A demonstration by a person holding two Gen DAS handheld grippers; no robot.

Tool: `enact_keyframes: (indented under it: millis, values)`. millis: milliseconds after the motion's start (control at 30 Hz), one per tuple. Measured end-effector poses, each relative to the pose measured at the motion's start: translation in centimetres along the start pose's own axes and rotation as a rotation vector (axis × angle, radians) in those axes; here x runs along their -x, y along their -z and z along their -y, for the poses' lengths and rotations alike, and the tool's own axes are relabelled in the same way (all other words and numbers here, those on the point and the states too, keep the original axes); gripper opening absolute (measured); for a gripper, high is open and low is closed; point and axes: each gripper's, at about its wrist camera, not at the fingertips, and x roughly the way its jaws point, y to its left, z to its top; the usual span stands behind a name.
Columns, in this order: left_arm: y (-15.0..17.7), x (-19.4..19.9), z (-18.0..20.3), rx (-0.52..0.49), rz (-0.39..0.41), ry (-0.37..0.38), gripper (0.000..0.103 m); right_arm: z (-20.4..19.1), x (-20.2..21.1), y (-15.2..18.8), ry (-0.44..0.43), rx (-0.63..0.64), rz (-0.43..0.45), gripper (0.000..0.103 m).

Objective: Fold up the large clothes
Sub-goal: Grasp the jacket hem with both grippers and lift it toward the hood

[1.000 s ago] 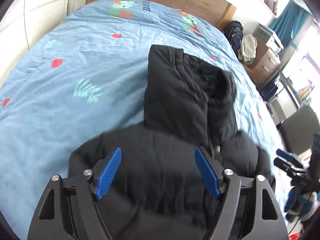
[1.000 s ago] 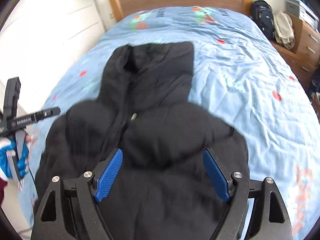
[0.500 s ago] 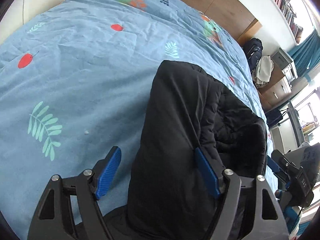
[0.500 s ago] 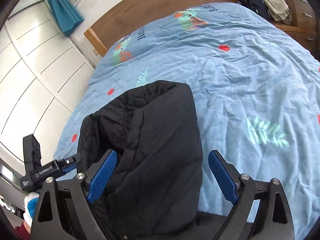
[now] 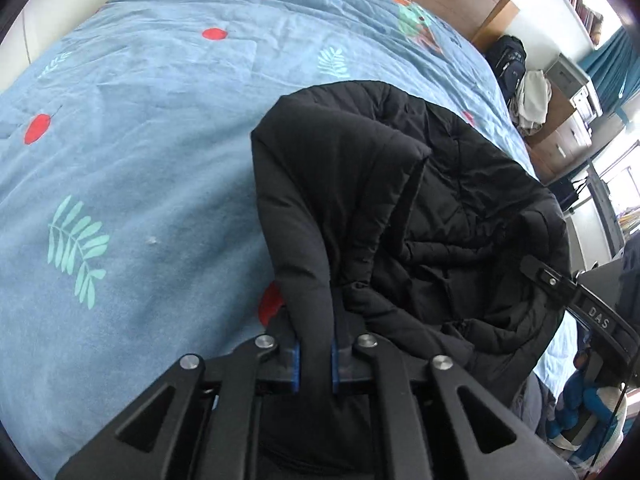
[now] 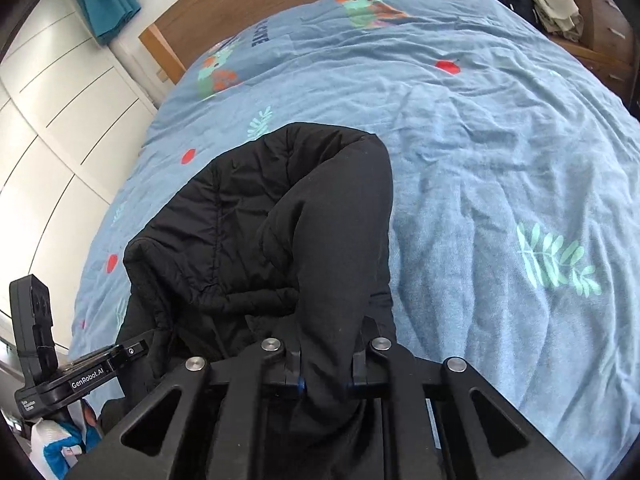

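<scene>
While the black padded jacket (image 5: pixel 420 216) is lying on the blue printed duvet (image 5: pixel 140 140) of the bed, both grippers are gripping it. The left gripper (image 5: pixel 314 364) is sitting with its jaws closed tight on a smooth fold at the jacket's left edge; the blue pads (image 5: pixel 295 366) are pressing the cloth from either side. The right gripper (image 6: pixel 324 372) is likewise pinching a fold at the jacket's right edge, jaws drawn in against the fabric, only slivers of blue showing beside it. Between the two held folds the quilted body is bunching and sagging, with the zip line (image 6: pixel 219 232) running down the middle in the right wrist view. The far end of the jacket is resting on the duvet, toward the wooden headboard (image 6: pixel 280 4).

In the left wrist view the right gripper's body is showing at the right edge, just beside the jacket's far side; in the right wrist view the left gripper's body, labelled GenRobot.AI, is showing at lower left. A dark backpack (image 5: pixel 506 64) and pale clothes (image 5: pixel 534 100) are sitting beside the bed near wooden drawers (image 5: pixel 568 140).
</scene>
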Motion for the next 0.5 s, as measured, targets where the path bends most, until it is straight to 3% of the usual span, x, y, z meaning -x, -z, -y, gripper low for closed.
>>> enact_keyframes:
  millis: [233, 500]
  values:
    - [4.5, 6.4, -1.0, 0.017, 0.087, 0.075, 0.008, 0.5, 7.6, 2.7, -0.048, 0.048, 0.050, 0.012]
    - [13.5, 12.4, -3.0, 0.023, 0.115, 0.124, 0.009, 1.2, 14.7, 11.5, -0.113, 0.039, 0.092, 0.013]
